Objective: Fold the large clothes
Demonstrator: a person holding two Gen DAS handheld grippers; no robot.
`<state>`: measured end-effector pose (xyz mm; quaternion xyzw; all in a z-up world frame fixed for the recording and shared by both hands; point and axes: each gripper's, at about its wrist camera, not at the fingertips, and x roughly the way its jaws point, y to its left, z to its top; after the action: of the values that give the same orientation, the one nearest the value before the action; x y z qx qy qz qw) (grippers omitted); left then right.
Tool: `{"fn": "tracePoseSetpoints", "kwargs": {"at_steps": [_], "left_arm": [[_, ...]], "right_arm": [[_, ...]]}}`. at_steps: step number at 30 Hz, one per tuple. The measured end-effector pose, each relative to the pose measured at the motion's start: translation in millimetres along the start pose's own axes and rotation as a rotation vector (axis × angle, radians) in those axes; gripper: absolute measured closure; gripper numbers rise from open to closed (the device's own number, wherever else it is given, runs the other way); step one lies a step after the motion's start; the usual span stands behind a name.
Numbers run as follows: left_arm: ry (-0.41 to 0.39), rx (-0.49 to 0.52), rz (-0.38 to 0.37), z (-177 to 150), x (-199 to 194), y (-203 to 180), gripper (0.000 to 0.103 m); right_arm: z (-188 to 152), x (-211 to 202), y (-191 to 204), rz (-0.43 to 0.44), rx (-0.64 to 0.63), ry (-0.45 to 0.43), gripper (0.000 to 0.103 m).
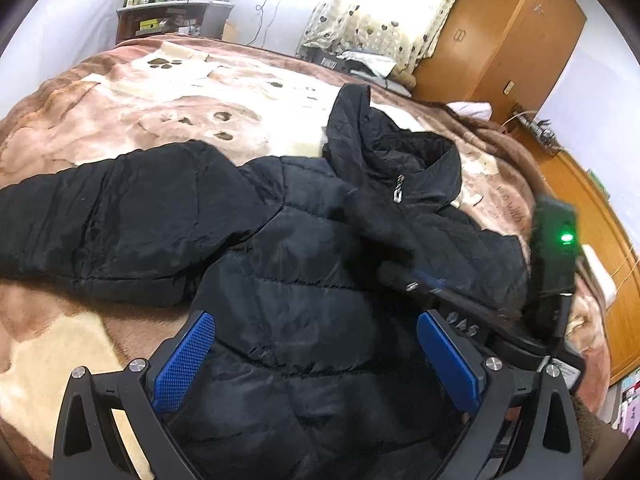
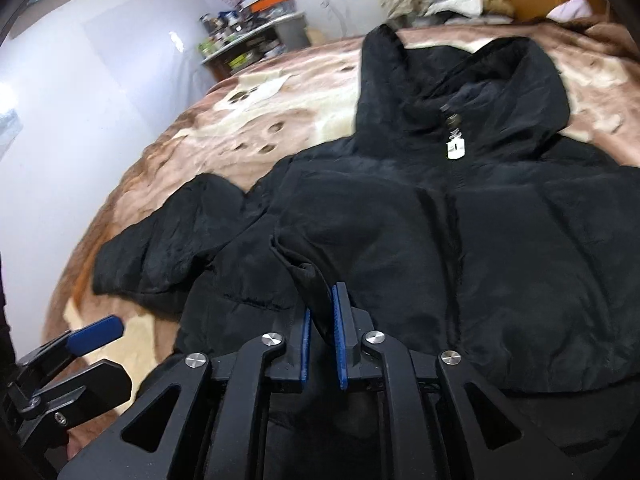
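A black hooded puffer jacket [image 1: 304,264] lies front up on the bed, zipped, with its silver zip pull [image 2: 455,148] near the collar. One sleeve [image 1: 120,220] stretches out flat to the left. The other sleeve is laid across the chest, and its cuff [image 2: 314,280] runs between the blue pads of my right gripper [image 2: 322,296], which stands nearly closed on it. In the left wrist view that gripper [image 1: 400,258] is blurred over the chest. My left gripper [image 1: 316,320] hovers wide open above the jacket's lower body, nothing between its pads.
A brown and cream paw-print blanket [image 1: 160,100] covers the bed. Behind it stand a cluttered shelf [image 1: 172,12], a heart-print curtain [image 1: 384,4] and a wooden wardrobe [image 1: 512,32]. A low wooden cabinet [image 1: 592,208] runs along the bed's right side.
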<state>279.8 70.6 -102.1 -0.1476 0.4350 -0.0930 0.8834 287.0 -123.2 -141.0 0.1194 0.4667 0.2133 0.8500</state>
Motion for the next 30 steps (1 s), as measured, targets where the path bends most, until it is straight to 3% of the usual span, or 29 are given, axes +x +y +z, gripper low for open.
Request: {"fn": "tracePoseSetpoints", "kwargs": {"at_steps": [1,3,5,10,13,15,17,19,21,23,24,26,27,29,30], "left_arm": [[0.001,-0.006,0.000,2,1,0,0.000],[-0.008,-0.009,-0.013,4,3,-2,0.000],[0.003,-0.029,-0.045,8,8,-1,0.000],[0.055,-0.093,-0.115,24,28,-5,0.000],[0.097,-0.080,-0.084,32,51,-16,0.000],[0.113,-0.050,-0.100,35,66,-28,0.001],[0.141,-0.033,-0.066,36,81,-38,0.001],[0.170,-0.014,-0.071,36,97,-47,0.001],[0.230,-0.009,-0.028,34,115,-52,0.006],[0.257,-0.010,-0.002,31,128,-57,0.029],[0.262,-0.005,0.018,30,132,-60,0.030],[0.251,-0.009,0.029,28,135,-61,0.055],[0.242,-0.011,0.024,29,135,-62,0.061],[0.216,-0.012,0.034,32,132,-61,0.083],[0.201,-0.013,0.038,34,130,-60,0.084]], "right_arm": [[1,-4,-2,0.006,0.008,-0.001,0.082],[1,-18,-5,0.018,0.003,-0.031,0.052],[3,-39,-14,0.048,0.024,-0.065,0.038],[6,-96,-49,0.083,0.109,-0.133,0.038],[9,-129,-78,-0.028,0.114,-0.184,0.038],[8,-148,-109,-0.198,0.138,-0.205,0.038],[4,-158,-138,-0.343,0.181,-0.180,0.038],[0,-165,-158,-0.430,0.200,-0.177,0.038],[-5,-167,-177,-0.482,0.238,-0.167,0.038],[-10,-163,-193,-0.506,0.273,-0.137,0.038],[-12,-162,-196,-0.511,0.275,-0.128,0.038],[-15,-151,-202,-0.500,0.287,-0.092,0.038],[-18,-150,-203,-0.487,0.292,-0.086,0.038],[-23,-151,-200,-0.493,0.286,-0.095,0.038],[-22,-153,-196,-0.494,0.269,-0.114,0.038]]}}
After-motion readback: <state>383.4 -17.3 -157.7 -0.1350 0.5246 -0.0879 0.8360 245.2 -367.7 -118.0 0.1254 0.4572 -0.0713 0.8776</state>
